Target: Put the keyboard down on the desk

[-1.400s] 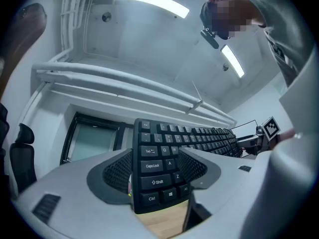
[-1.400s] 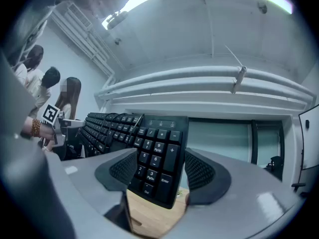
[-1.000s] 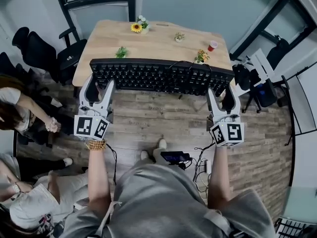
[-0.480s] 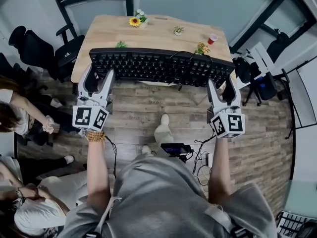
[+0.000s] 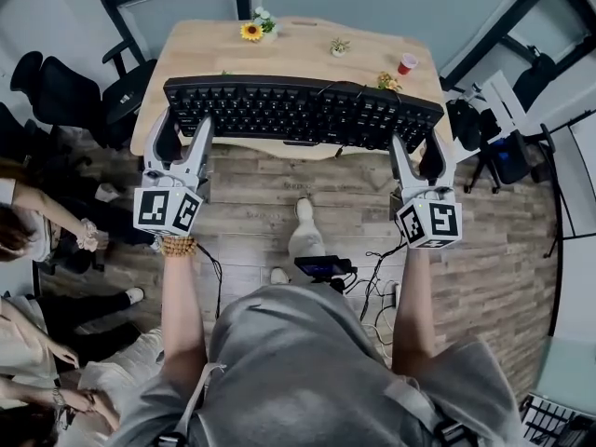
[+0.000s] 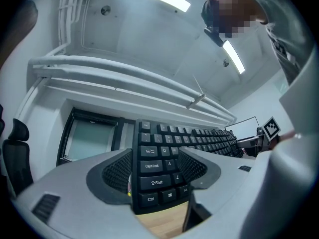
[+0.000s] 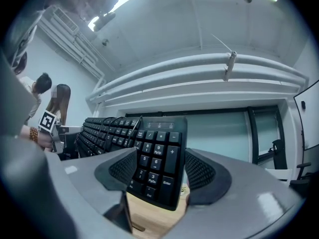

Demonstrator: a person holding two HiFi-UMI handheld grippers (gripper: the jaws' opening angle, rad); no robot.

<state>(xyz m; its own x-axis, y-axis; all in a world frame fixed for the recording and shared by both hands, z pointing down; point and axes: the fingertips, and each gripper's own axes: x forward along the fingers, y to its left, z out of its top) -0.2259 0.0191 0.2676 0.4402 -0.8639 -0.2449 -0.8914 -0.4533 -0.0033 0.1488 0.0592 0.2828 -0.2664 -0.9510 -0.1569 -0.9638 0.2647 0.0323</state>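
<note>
Keyboard [image 5: 303, 112] held over desk [image 5: 307, 49].
Ctrl end is clamped between left gripper [image 5: 182, 136] jaws, numpad end between right gripper [image 5: 417, 155] jaws.

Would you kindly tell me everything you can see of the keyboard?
The keyboard is black, plastic-looking and full-size, with white-lettered keys and a number pad at its right end. It is held keys up over the near edge of the wooden desk. The left claw grips its left end and the right claw its right end. Whether it touches the desk is unclear.

kbd [image 6: 158, 159] keys: Tab, Caps Lock, Shift, Ctrl
</note>
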